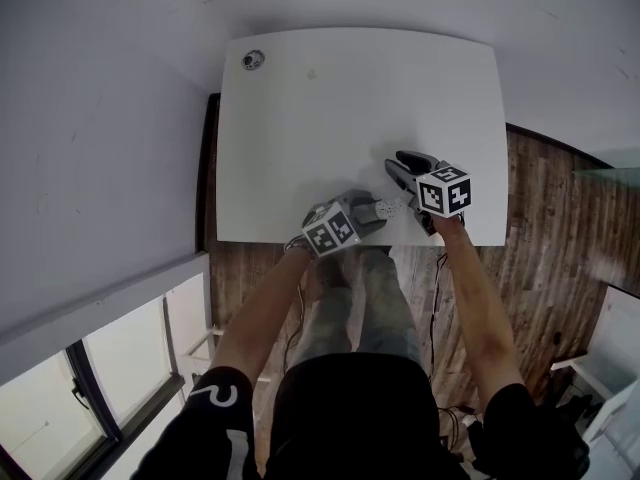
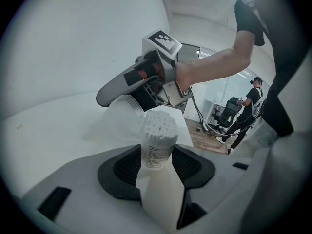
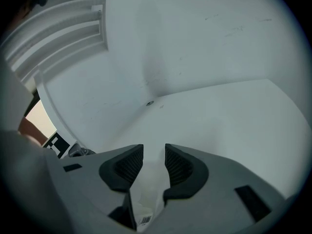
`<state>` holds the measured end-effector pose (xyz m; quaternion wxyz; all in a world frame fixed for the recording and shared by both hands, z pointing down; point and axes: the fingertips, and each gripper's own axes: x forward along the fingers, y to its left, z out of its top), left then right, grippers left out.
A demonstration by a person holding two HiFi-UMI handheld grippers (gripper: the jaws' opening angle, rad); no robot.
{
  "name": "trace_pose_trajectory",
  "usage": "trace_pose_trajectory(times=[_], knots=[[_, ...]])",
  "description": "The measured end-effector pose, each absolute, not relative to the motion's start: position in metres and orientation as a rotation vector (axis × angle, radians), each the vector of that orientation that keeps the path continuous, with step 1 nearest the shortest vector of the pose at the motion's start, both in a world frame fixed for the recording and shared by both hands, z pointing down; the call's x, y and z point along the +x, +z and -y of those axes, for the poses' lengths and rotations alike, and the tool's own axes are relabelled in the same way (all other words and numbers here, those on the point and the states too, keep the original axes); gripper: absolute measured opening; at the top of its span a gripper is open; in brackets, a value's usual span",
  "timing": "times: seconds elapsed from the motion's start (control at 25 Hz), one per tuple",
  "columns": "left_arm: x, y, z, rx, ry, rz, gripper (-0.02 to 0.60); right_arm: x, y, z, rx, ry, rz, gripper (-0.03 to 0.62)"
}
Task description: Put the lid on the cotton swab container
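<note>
Swabs (image 2: pixel 160 123) show uncovered atop the cotton swab container (image 2: pixel 157 150), pinched in the left gripper (image 2: pixel 158 164) at the table (image 1: pixel 330 98) edge; right gripper (image 3: pixel 148 161) gapes, pads pressing nothing; capping seemingly remains.

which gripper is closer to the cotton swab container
Left. The left gripper has the cotton swab container clamped between its jaws. The right gripper is close beside the container, with its jaws apart and not gripping it.
</note>
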<state>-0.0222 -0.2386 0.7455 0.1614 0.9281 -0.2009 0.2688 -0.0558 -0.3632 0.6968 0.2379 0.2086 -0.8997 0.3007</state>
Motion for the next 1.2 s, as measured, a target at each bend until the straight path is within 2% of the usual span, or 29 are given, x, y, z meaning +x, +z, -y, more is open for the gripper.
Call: trace_pose_trajectory(times=[1.2], knots=[[-0.02, 0.744, 0.236, 2.641, 0.781, 0.581, 0.214, -0.025, 0.661, 0.315, 0.602, 0.896, 2.58, 0.129]])
